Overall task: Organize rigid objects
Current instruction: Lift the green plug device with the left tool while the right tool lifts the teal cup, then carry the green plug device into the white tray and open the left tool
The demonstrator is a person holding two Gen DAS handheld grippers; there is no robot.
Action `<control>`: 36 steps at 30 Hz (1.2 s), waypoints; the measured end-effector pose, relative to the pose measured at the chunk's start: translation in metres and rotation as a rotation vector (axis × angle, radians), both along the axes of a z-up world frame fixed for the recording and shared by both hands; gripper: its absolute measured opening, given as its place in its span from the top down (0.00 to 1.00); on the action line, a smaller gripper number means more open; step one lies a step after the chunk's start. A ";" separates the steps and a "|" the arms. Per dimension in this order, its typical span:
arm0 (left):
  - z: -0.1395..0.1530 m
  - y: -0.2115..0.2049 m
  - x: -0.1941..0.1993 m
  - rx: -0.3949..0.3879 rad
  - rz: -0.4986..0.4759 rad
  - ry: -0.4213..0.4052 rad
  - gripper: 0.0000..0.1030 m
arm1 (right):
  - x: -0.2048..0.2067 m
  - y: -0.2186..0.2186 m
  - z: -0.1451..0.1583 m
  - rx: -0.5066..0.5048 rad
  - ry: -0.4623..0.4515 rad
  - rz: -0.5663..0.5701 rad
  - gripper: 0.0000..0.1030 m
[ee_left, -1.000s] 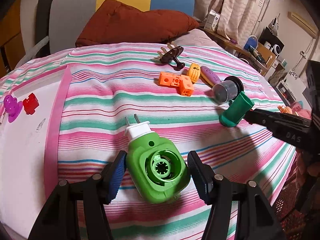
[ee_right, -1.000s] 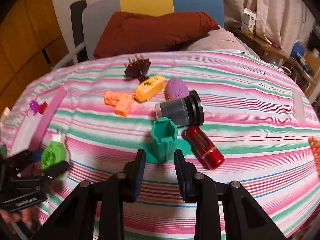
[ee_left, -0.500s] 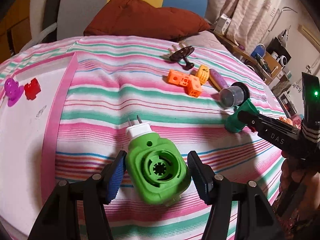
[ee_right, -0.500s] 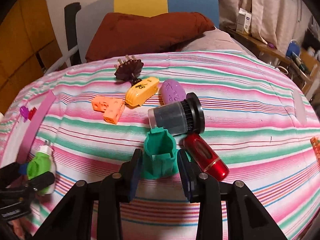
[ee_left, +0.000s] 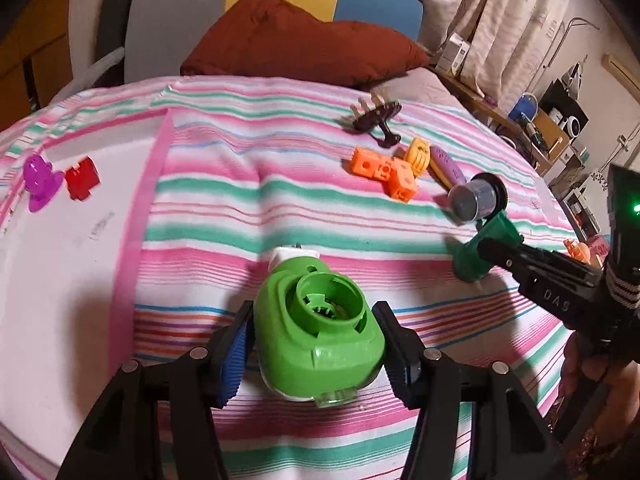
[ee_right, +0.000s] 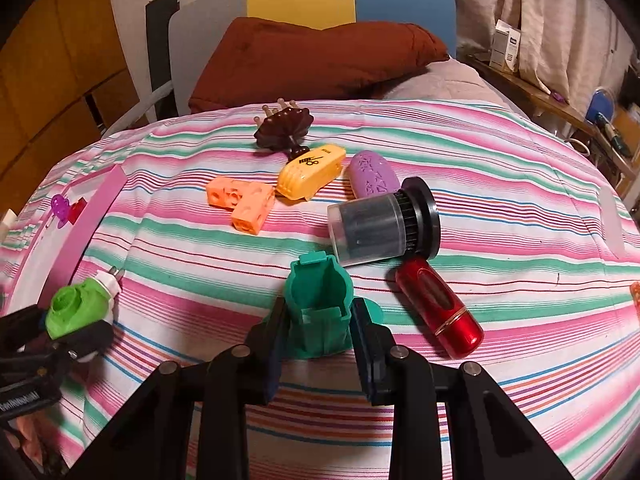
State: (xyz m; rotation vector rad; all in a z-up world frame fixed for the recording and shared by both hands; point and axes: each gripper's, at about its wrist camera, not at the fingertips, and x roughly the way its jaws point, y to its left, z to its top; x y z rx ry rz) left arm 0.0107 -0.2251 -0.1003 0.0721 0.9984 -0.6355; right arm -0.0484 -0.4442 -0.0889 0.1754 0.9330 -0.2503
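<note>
Left claw [ee_left: 314, 344] grips the green plug [ee_left: 316, 330], tilted up off the striped bed [ee_left: 240, 208]. Right claw [ee_right: 318, 336] closes on the teal cap [ee_right: 318, 308], which stands beside the red tube [ee_right: 438, 312] and grey jar [ee_right: 380, 226].

A rust-brown pillow [ee_right: 316, 60] leans against a grey, yellow and blue headboard [ee_right: 304, 0] at the far end of the bed's striped cover [ee_right: 500, 168]; beige curtains [ee_right: 560, 20] hang to the right.
</note>
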 end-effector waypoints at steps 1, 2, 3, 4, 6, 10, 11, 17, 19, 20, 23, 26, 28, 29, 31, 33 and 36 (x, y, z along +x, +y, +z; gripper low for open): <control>0.003 0.003 0.000 -0.004 0.001 -0.013 0.43 | 0.000 0.000 0.000 0.000 0.000 0.000 0.70; 0.007 0.006 -0.001 -0.013 0.001 -0.026 0.43 | 0.000 0.000 0.000 -0.001 0.000 0.000 0.70; 0.010 0.009 -0.001 -0.020 0.004 -0.039 0.44 | 0.000 0.001 0.000 -0.002 0.001 0.001 0.70; 0.012 0.012 0.000 -0.024 0.009 -0.045 0.44 | 0.000 0.001 0.000 -0.003 0.001 0.003 0.70; 0.016 0.019 0.002 -0.042 0.022 -0.049 0.44 | 0.000 0.003 0.000 -0.009 0.001 0.009 0.70; 0.025 0.038 0.008 -0.091 0.062 -0.046 0.45 | 0.000 0.006 0.000 -0.018 0.002 0.016 0.70; 0.028 0.044 0.011 -0.101 0.076 -0.050 0.45 | 0.000 0.007 0.000 -0.021 0.001 0.017 0.70; 0.034 0.073 0.027 -0.111 0.145 -0.070 0.46 | -0.001 0.008 0.000 -0.029 -0.002 0.020 0.70; 0.034 0.086 0.035 -0.137 0.158 -0.061 0.47 | -0.001 0.008 0.000 -0.031 -0.003 0.021 0.70; 0.035 0.091 0.038 -0.161 0.157 -0.059 0.48 | -0.001 0.008 0.000 -0.032 -0.004 0.021 0.70; 0.040 0.101 0.044 -0.180 0.150 -0.070 0.48 | -0.002 0.009 0.000 -0.032 -0.006 0.022 0.70; 0.042 0.106 0.048 -0.196 0.139 -0.061 0.48 | -0.002 0.009 0.000 -0.033 -0.008 0.023 0.70; 0.043 0.112 0.051 -0.243 0.142 -0.031 0.48 | -0.002 0.009 0.000 -0.035 -0.009 0.024 0.70; 0.044 0.116 0.051 -0.275 0.147 -0.019 0.48 | -0.002 0.009 0.000 -0.037 -0.009 0.024 0.70; 0.048 0.120 0.050 -0.290 0.161 -0.027 0.48 | -0.002 0.010 0.000 -0.037 -0.009 0.025 0.70; 0.053 0.125 0.050 -0.320 0.165 -0.029 0.48 | -0.002 0.010 0.000 -0.036 -0.010 0.026 0.70; 0.061 0.133 0.051 -0.308 0.194 -0.072 0.48 | -0.002 0.010 0.000 -0.036 -0.010 0.028 0.70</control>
